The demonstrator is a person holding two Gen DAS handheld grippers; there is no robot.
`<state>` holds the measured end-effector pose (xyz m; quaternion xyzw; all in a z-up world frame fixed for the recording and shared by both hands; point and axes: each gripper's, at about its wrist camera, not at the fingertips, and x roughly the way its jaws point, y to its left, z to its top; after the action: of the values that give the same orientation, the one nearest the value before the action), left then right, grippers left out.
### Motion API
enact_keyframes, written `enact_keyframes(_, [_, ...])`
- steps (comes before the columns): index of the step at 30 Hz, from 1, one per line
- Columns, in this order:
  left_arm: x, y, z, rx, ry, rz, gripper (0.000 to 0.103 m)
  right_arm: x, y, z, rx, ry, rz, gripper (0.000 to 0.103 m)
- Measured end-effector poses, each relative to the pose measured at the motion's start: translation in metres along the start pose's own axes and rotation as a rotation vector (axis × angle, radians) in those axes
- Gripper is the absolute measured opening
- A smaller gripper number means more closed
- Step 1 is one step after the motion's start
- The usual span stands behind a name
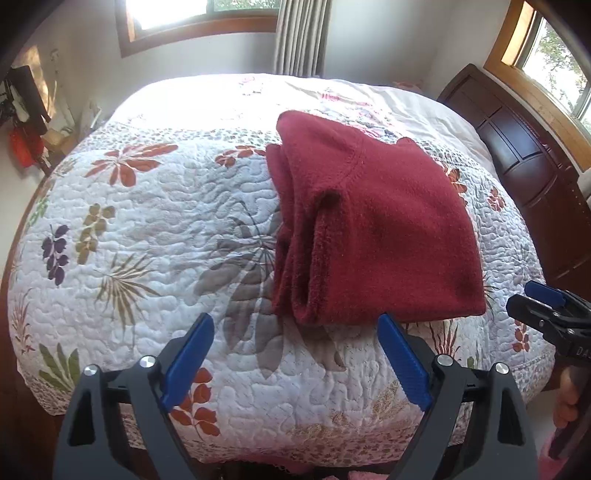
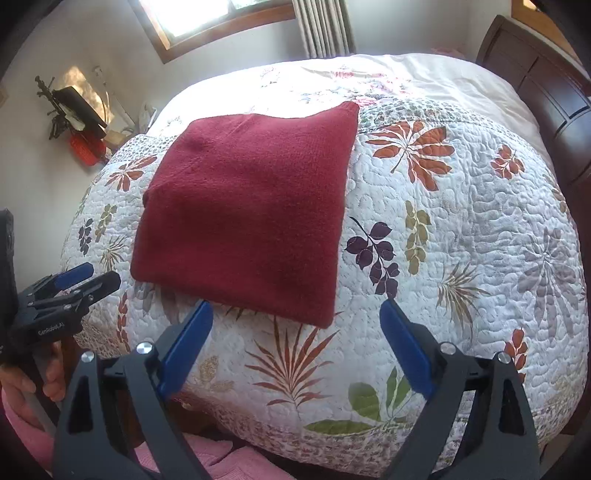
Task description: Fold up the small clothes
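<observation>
The garment (image 1: 376,229), a dark red fleece piece, is lying folded into a thick rectangle on the bed, on top of a white quilt (image 1: 155,236) printed with red, purple and green leaves. In the left wrist view its stacked layers are showing along the left edge, with a curved seam running across the top layer. In the right wrist view the top face (image 2: 251,206) is lying flat and smooth, its near corner pointing toward the camera.

The left tongs (image 1: 297,325) are standing wide open and holding nothing, hovering just short of the garment's near edge, the right blue pad close to that edge. The right tongs (image 2: 295,314) are likewise gaping wide and empty, the left pad sitting just at the garment's near edge, though contact cannot be told. Each pair is also showing at the margin of the other camera, gripped by a hand (image 2: 22,380) in a pink sleeve.

A dark wooden headboard (image 1: 524,155) is standing on the right of the bed. Behind the bed, sunlight is coming through a wood-framed window (image 1: 177,14) beside grey curtains (image 1: 299,37).
</observation>
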<state>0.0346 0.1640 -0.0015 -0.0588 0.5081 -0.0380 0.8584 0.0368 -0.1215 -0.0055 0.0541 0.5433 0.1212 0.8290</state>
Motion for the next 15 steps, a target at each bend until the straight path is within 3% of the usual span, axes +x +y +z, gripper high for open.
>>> enact_keyframes(15, [-0.032,0.002,-0.011,0.003,-0.037,0.050,0.091,-0.018,0.028,-0.013,0.004,-0.032,-0.043,0.097])
